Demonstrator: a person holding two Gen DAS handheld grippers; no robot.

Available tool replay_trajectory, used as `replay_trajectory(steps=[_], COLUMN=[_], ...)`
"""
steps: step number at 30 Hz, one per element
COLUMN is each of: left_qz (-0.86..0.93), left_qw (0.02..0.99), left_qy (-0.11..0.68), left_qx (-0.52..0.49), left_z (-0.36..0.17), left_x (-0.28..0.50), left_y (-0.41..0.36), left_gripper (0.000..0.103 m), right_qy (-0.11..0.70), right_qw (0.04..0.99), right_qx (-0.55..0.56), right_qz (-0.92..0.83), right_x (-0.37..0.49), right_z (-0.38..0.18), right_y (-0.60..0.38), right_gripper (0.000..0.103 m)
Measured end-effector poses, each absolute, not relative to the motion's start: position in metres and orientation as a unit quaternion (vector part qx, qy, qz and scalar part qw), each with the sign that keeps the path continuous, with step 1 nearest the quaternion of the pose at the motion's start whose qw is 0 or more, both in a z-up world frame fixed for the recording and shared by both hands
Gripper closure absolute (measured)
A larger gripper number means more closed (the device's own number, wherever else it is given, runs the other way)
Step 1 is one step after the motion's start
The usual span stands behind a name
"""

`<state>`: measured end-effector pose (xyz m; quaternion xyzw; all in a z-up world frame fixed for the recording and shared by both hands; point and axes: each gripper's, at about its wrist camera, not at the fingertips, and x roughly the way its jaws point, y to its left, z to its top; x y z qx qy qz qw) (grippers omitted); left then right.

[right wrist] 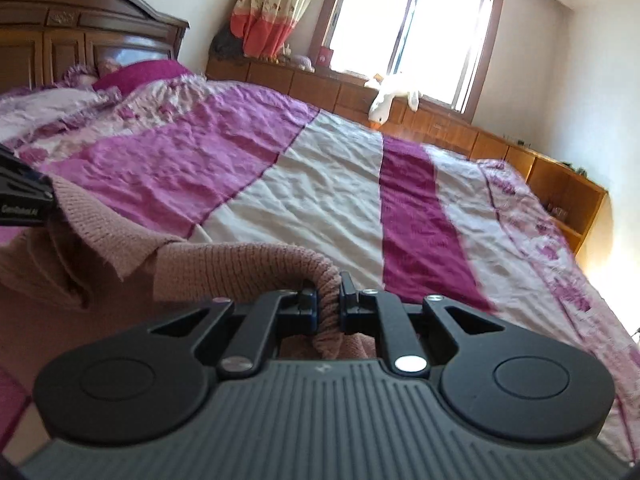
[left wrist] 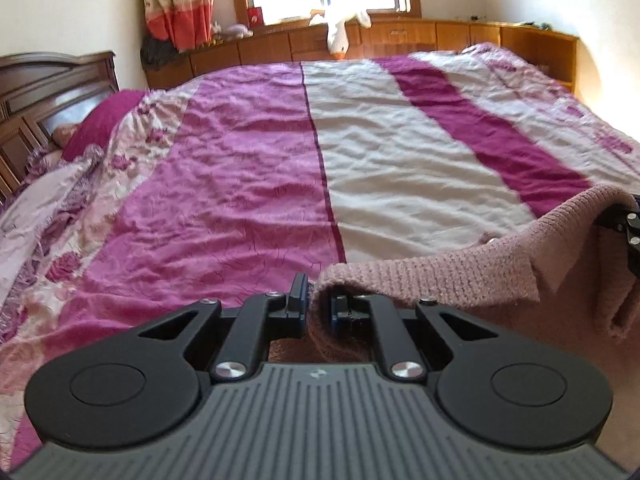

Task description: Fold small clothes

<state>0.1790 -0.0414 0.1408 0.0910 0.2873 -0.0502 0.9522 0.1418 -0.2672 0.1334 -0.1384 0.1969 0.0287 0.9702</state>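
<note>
The pink knit sweater (left wrist: 460,276) hangs between the two tongs, lifted above the near edge of the bed (left wrist: 380,152). Its held edge runs roughly level from one tool to the other, so the long axis lies left to right across the front of the bed, with the rest of the garment dropping below the cameras. A collar flap (left wrist: 536,264) folds over along that top edge, closer to the right tongs.

The left tongs (left wrist: 318,306) are clenched on a bunched fold of the knit; the fabric fills the narrow gap between the two black fingers and spills down behind them. The right tongs (right wrist: 329,304) are likewise clamped on a rolled, ribbed edge of the sweater (right wrist: 240,264), which curls up and over between the fingers.

In the left wrist view, the right tool shows only as a dark bracket (left wrist: 628,228) at the frame's right edge, partly wrapped by cloth. In the right wrist view, the left tool (right wrist: 20,200) is cut off at the left edge, its printed label too small to read.

The lower part of the sweater is hidden under both tool bodies, so its sleeves and hem cannot be made out. The bedspread carries purple, cream and magenta stripes. Beyond it are a wooden headboard (right wrist: 80,36), a low wooden cabinet (left wrist: 400,36), a window (right wrist: 408,20) with a curtain (right wrist: 276,4), and a white plush toy (right wrist: 388,98), blurred by glare.
</note>
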Motion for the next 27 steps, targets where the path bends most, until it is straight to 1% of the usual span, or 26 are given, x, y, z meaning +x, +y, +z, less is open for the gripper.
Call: replay_trajectory(steps=[6,11,16,21,23,25,26,27], left_qz=[-0.041,-0.037,-0.039,-0.046,-0.049,-0.052,-0.055,-0.056], left_qw=[0.942,0.934,0.933,0.934,0.933,0.932,0.933,0.933], left_qy=[0.318,0.337,0.337,0.324,0.330,0.335,0.334,0.334], left_qx=[0.101,0.112,0.119,0.145,0.137,0.126,0.121,0.118], left_z=[0.087,0.053,0.036,0.036,0.042,0.051,0.058,0.062], left_x=[0.222,0.243,0.250,0.243,0.240,0.235,0.231,0.228], left_y=[-0.044,-0.043,-0.044,-0.047,-0.044,-0.041,-0.038,-0.035], left_gripper=[0.091,0.091,0.091,0.090,0.088,0.079,0.076,0.066], right_qy=[0.233,0.265,0.284,0.289,0.293,0.293,0.291,0.288], right_qw=[0.961,0.953,0.949,0.949,0.948,0.949,0.950,0.951], right_qx=[-0.146,-0.141,-0.129,-0.123,-0.115,-0.107,-0.107,-0.109], right_qz=[0.033,0.034,0.037,0.039,0.037,0.034,0.030,0.028], right_x=[0.179,0.199,0.206,0.208,0.209,0.205,0.202,0.198], right_z=[0.092,0.064,0.044,0.046,0.052,0.059,0.063,0.067], right_y=[-0.262,-0.262,-0.264,-0.266,-0.269,-0.272,-0.274,-0.276], right_gripper=[0.090,0.090,0.087,0.087,0.083,0.068,0.063,0.056])
